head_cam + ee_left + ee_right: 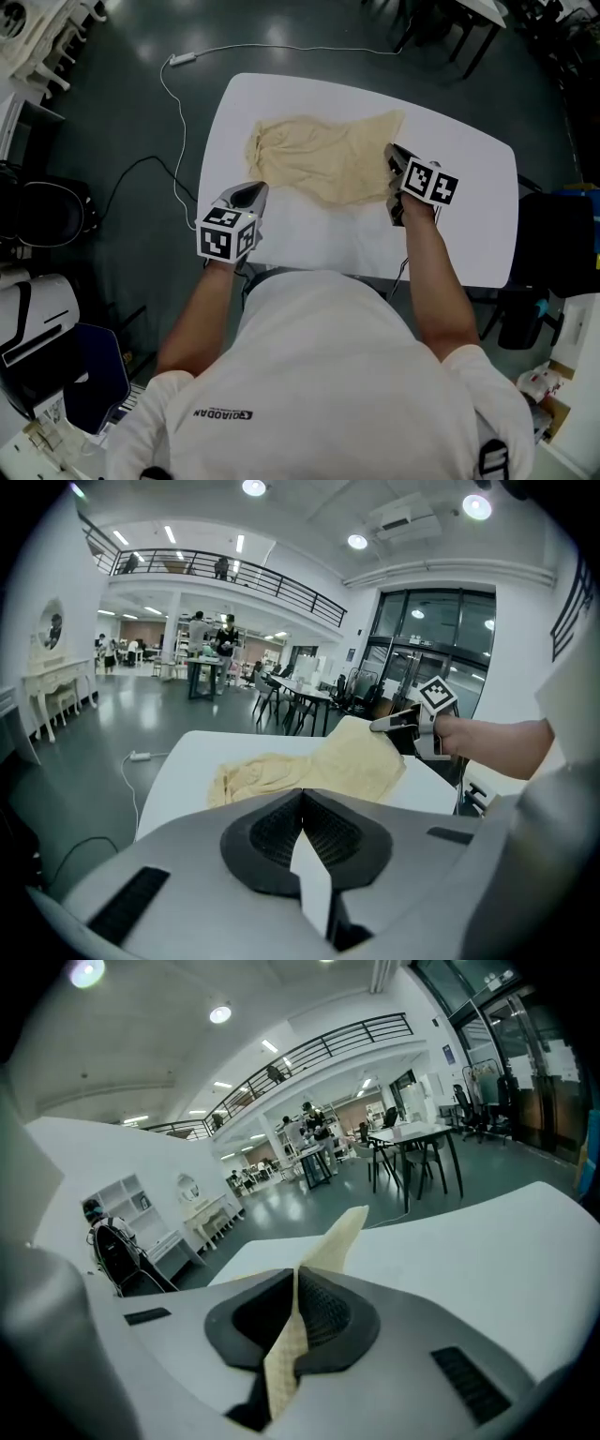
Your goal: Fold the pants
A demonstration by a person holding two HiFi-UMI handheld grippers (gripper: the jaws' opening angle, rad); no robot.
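On the table (459, 225) the pants (323, 159) lie crumpled. The right gripper (392, 157) pinches their near-right edge and holds it raised, likely for folding over. The left gripper (255, 191) waits closed and empty beside them.

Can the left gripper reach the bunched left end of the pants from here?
Probably yes: the left gripper is right by the pants' left end, and nothing on the table stands between. Its jaws are together, so they'd need opening first. The right gripper holds the opposite edge.
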